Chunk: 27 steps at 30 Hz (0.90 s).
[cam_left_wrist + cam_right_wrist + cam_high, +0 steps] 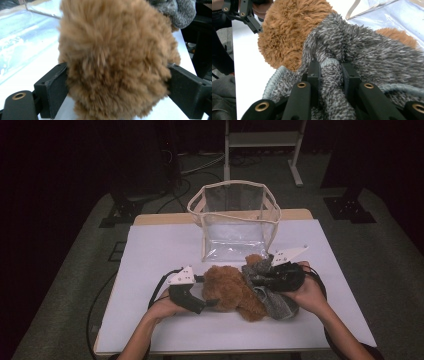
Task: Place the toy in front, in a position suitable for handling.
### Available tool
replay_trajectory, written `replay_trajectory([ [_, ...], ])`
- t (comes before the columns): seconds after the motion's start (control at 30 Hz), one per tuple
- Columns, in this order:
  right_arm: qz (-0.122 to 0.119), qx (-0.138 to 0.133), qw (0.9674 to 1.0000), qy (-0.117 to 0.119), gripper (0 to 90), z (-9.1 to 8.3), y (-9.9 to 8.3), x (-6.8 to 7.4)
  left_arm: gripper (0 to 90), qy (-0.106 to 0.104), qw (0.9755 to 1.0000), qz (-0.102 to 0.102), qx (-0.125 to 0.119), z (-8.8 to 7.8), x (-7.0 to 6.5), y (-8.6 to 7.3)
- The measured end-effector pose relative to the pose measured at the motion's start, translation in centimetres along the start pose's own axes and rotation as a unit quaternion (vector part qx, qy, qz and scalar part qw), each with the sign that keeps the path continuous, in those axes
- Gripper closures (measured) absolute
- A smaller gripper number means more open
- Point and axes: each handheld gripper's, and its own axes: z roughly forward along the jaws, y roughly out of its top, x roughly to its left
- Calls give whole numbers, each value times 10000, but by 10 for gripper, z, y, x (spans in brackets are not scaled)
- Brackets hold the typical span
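Observation:
A brown plush bear point(227, 287) lies on the white table top point(160, 245), partly clothed in a grey knitted sweater point(274, 304). My left gripper point(205, 291) comes in from the left, and its jaws stand wide on either side of the bear's furry head point(115, 50). In the left gripper view the fur brushes both fingers point(53, 87) of the left gripper point(117, 87) without being squeezed. My right gripper point(256, 281) is shut on a fold of the grey sweater point(367, 50); in the right gripper view the knit bunches between the jaws of the right gripper point(329, 67).
A clear plastic bag with beige trim point(235, 215) stands open-topped at the back of the table, just behind the bear. A metal stand's legs point(260, 150) and cables lie on the floor beyond.

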Motion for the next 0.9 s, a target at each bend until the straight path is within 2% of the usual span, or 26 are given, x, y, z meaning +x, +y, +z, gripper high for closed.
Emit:
replay_trajectory([
  [0.2,-1,9,10000,23,724,-1,-1,0,65,-73,9996,-114,235,10,3,-6],
  [0.3,7,8,10000,28,724,-3,-2,0,45,-130,9990,-98,409,19,3,-8],
  [0.37,31,-3,10000,53,724,-3,-3,-1,38,-98,9987,-12,507,24,1,-8],
  [0.43,41,-16,10000,67,723,-3,-3,-1,59,-122,9991,-78,401,27,2,-5],
  [0.47,38,-30,10000,64,723,-3,-3,-1,97,-102,9993,-89,339,26,2,-3],
  [0.57,65,-132,9998,99,721,-3,-3,-1,233,-67,9999,-112,-47,18,1,5],
  [0.63,58,-246,9994,218,719,-4,-1,0,274,-24,9999,66,-146,14,-2,12],
  [0.73,-12,-316,9992,238,717,-5,5,1,310,35,9993,285,-255,9,-6,25],
  [0.83,-40,-566,9978,348,717,-13,14,4,322,71,9978,523,-405,0,-10,43],
  [0.87,-54,-643,9972,367,717,-16,17,4,323,77,9968,594,-522,-6,-12,52],
  [0.9,-53,-793,9960,401,717,-21,20,5,323,97,9961,663,-576,-11,-12,58],
])
